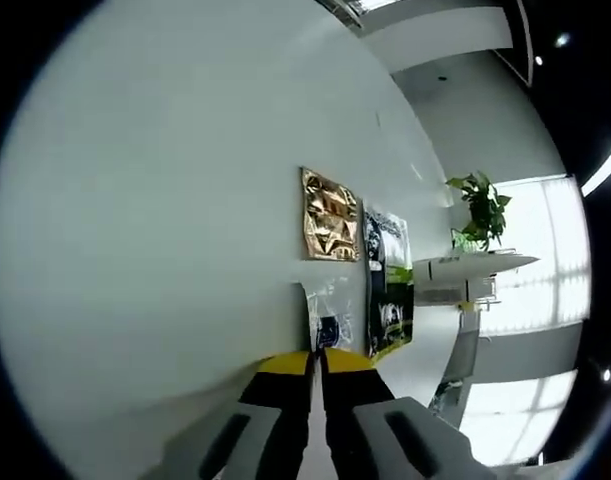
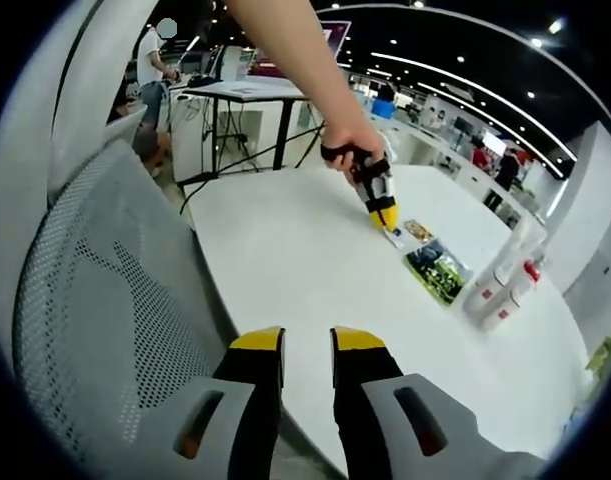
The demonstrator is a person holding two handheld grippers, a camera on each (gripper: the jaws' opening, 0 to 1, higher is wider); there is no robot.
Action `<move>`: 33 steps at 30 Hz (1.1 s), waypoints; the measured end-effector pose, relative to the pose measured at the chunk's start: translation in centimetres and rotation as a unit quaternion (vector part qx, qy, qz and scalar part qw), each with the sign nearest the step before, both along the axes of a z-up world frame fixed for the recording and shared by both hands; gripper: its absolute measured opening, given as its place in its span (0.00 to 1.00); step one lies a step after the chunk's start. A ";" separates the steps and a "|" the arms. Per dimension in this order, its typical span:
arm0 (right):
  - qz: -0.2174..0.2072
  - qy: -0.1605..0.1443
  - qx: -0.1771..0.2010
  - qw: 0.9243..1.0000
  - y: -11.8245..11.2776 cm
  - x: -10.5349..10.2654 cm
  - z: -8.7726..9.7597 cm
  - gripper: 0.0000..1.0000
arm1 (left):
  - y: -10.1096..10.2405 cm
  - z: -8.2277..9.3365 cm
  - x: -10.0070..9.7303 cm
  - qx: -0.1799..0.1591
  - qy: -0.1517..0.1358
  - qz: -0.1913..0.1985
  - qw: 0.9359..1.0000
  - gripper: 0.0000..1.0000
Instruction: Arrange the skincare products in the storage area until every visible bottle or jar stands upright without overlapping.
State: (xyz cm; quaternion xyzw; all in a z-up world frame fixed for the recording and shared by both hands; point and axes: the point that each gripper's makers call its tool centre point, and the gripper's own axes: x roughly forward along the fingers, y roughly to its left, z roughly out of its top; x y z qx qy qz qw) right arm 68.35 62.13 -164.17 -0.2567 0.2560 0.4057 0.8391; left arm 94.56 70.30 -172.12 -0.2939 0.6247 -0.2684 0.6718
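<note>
White table (image 2: pixel 285 250) takes the middle of the right gripper view, running from centre toward the lower right; in the left gripper view the same surface covers the left and centre. Mesh chair (image 2: pixel 95 300) sits at the left of the right gripper view, its back against the table edge.

My left gripper (image 2: pixel 382 213) shows upper centre in the right gripper view, held in my hand (image 2: pixel 350 150), yellow tips down at the table, just beside a small flat packet (image 2: pixel 395 238). In the left gripper view its jaws rise from the bottom centre, pressed nearly together with only a thin slit between; nothing gripped.

My right gripper (image 2: pixel 307 345) sits bottom centre of its own view, jaws parted with a narrow gap, empty, above the near table edge.

Skincare items: dark green packet (image 2: pixel 437 270) right of centre, a gold sachet (image 1: pixel 330 215) and a black-and-white packet (image 1: pixel 387 238) lying flat near it. Two white bottles (image 2: pixel 500 290) with red caps at the right; upright or tilted, I cannot tell.

Potted plant (image 1: pixel 480 210) at upper right of the left gripper view.
</note>
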 end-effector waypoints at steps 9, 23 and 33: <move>0.000 -0.005 -0.001 1.000 0.0 0.0 0.1 0.16 | 0.0 0.1 0.1 0.037 -0.013 -0.024 0.999 0.05; 0.001 -0.011 0.000 1.000 0.0 0.1 0.3 0.17 | 1.1 0.5 0.0 0.068 -0.025 -0.014 0.997 0.13; -0.002 -0.016 0.004 1.000 0.0 0.2 0.5 0.19 | 1.5 1.6 -0.2 0.090 -0.078 -0.018 0.993 0.37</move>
